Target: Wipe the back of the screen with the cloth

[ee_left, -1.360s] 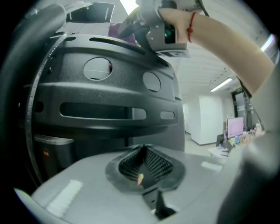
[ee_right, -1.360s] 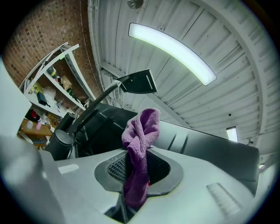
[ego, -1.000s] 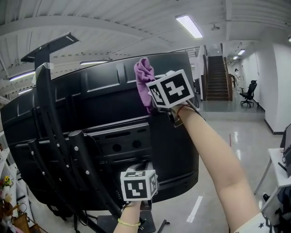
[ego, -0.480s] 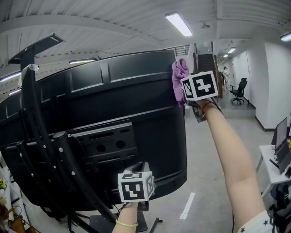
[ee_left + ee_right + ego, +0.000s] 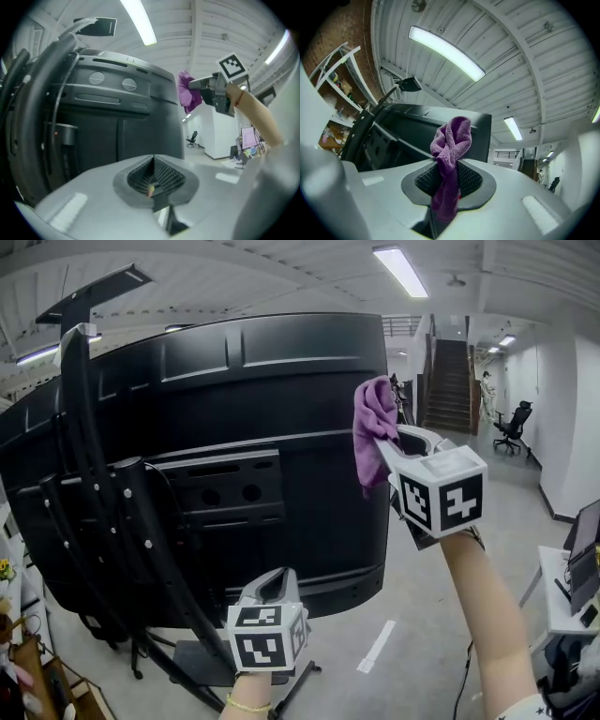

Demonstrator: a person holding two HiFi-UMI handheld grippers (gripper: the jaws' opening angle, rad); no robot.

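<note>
Right gripper [image 5: 392,441] fingers gripped purple cloth [image 5: 373,426] beside screen [image 5: 234,418] back's right edge, left gripper [image 5: 271,583] fingers were closed, empty, below screen.

- screen [image 5: 234,427]: its back faces the camera and fills the centre and left of the head view.
- stand [image 5: 89,465]: its rails run up in front of the left part of the screen's back.
- cloth [image 5: 373,427]: between the jaws of the right gripper [image 5: 392,442], at the screen's right edge; contact cannot be told.
- left gripper [image 5: 267,589]: below the screen's lower edge, apart from it.
- staircase [image 5: 450,381], office chair [image 5: 513,423]: far right, well behind the screen.
</note>
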